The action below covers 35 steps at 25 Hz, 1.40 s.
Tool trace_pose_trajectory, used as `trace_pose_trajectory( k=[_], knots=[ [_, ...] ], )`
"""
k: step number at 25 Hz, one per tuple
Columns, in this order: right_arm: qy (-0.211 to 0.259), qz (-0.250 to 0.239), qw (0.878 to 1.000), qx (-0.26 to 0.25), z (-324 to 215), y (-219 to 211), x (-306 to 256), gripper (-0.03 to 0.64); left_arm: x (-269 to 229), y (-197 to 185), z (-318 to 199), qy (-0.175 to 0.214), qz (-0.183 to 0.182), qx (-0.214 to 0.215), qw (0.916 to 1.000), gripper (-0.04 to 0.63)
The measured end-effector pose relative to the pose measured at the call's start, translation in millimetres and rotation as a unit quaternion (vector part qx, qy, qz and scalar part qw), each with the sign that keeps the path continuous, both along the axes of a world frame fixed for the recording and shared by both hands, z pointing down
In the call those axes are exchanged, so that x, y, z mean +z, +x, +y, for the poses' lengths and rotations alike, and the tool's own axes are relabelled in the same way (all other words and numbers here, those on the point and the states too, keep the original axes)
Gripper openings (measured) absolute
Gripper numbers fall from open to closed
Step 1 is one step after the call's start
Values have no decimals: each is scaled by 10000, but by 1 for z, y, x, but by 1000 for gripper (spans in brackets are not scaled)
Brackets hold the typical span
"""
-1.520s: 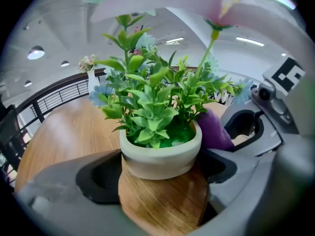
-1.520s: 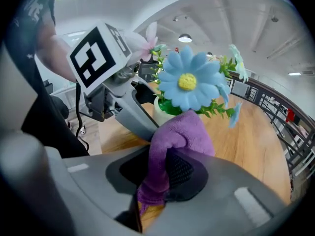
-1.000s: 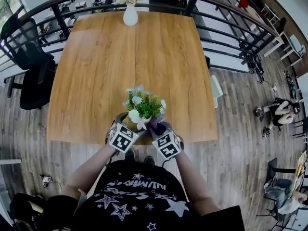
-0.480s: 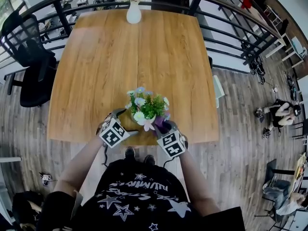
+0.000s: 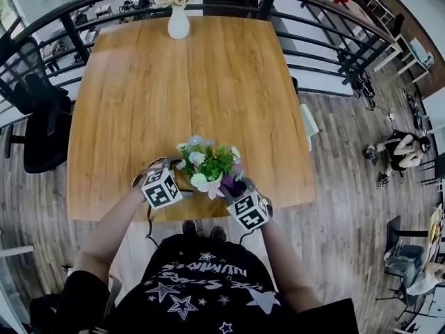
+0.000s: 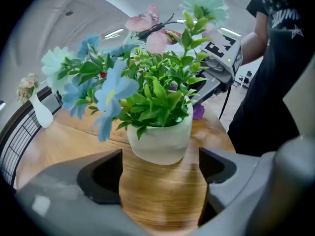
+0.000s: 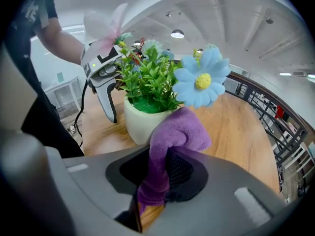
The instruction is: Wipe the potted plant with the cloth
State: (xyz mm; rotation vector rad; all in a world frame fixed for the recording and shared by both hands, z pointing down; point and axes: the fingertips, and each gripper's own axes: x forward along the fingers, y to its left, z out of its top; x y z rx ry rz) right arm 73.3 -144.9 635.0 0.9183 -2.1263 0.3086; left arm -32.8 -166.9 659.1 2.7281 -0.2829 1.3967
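Purple cloth (image 7: 172,146) sits clamped in the right claw (image 7: 162,181), its top just beside the potted plant (image 5: 207,164) near the desk's (image 5: 174,96) near edge — the left claw (image 6: 160,178) stands wide apart, empty, on the plant's other side. Far edge: a white vase (image 5: 179,24) of flowers.

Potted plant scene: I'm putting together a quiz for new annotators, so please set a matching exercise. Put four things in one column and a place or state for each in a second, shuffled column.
Things
1. left gripper
2. right gripper
3. potted plant
4. vase of flowers

Places or states
A. stands at the far edge of the table
B. shut on the purple cloth
C. open, holding nothing
D. stands at the table's near edge, between the two grippers

Pairs: 1-C, 2-B, 3-D, 4-A
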Motion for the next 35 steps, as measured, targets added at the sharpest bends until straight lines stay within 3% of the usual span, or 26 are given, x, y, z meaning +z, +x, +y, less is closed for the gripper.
trace_pose_trajectory(
  k=[5,7,8,15,27,35],
  knots=[
    [-10,-35,10000,63,-5,1,1,87,-2,8,-9,66,40,281,9996,497],
    [-19,-38,10000,65,-6,2,3,87,-2,10,-9,103,21,393,9992,422],
    [-19,-37,10000,66,-7,2,3,87,-2,11,-9,120,17,430,9990,414],
    [-8,-16,10000,70,-11,1,4,87,-1,11,-10,108,11,344,9993,408],
    [-74,-20,9998,204,-8,10,5,86,1,24,-3,23,47,-651,9979,407],
    [-188,-139,9997,111,5,4,1,86,-2,30,1,21,146,-1457,9892,407]
  ],
)
